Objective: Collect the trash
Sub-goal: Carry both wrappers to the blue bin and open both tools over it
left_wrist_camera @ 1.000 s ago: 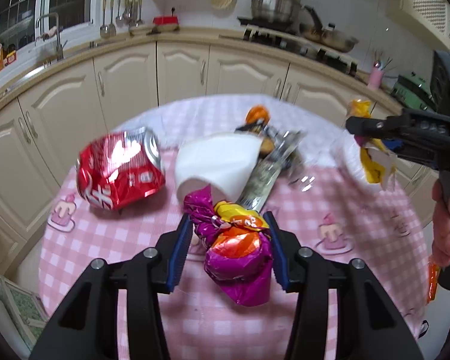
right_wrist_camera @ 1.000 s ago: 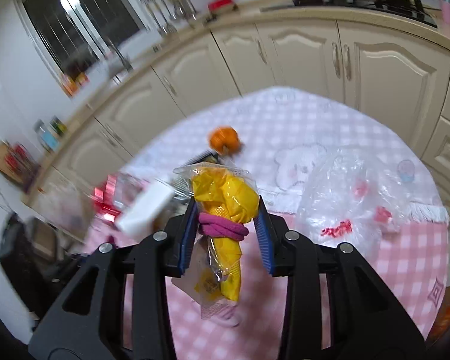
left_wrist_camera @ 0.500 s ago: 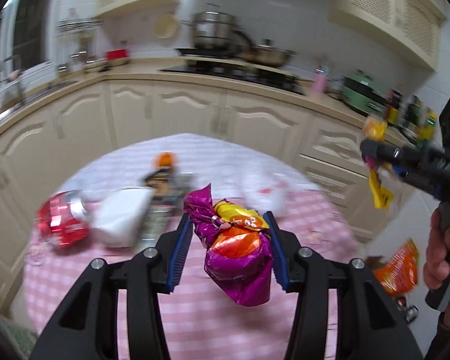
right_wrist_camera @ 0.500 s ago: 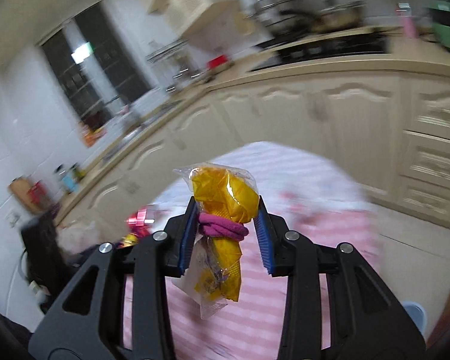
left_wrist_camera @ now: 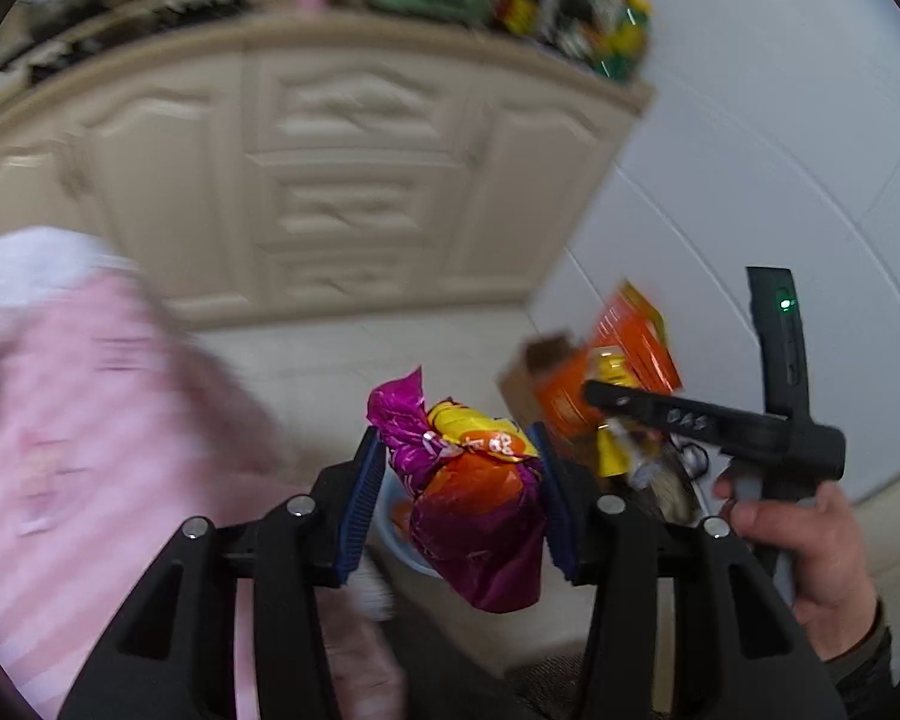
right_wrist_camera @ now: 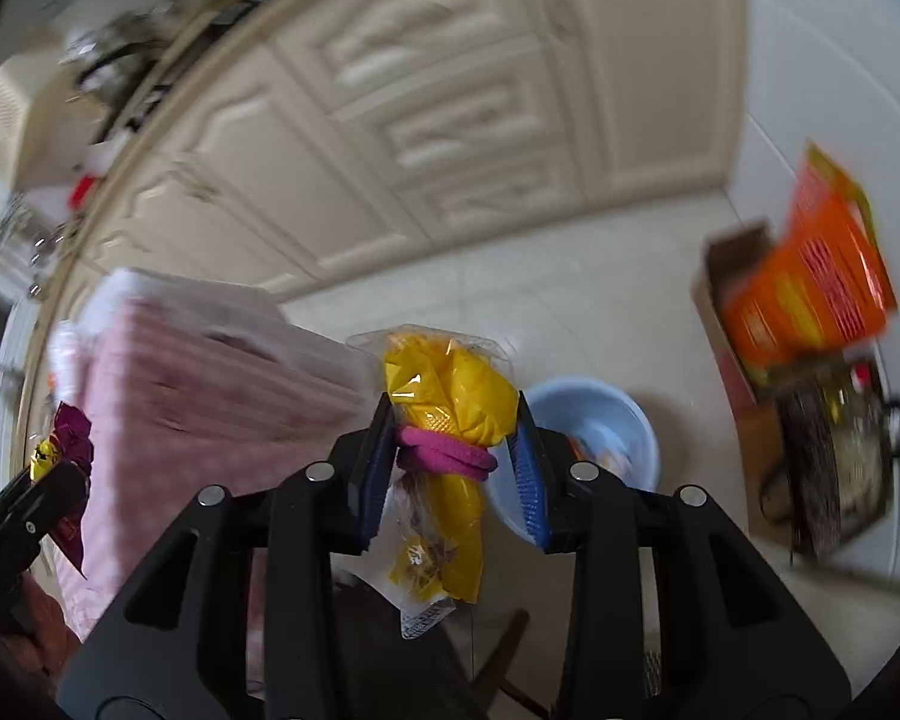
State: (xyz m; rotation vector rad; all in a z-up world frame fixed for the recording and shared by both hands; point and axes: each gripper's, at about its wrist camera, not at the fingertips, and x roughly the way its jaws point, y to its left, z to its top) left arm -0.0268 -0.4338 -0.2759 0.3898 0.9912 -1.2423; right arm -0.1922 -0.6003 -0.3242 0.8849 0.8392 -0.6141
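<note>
Just swung both hands off the pink-checked worktop [right_wrist_camera: 210, 372] toward the floor, left gripper [left_wrist_camera: 459, 480] still clamped on the purple wrapper [left_wrist_camera: 474, 516], right gripper [right_wrist_camera: 456, 462] on the yellow bag [right_wrist_camera: 450, 420], both now hanging over the blue bin [right_wrist_camera: 594, 420], so dropping looks next.

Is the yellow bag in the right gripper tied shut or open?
Tied shut. A pink band wraps around the neck of the yellow bag, and the right gripper clamps it at that band.
</note>
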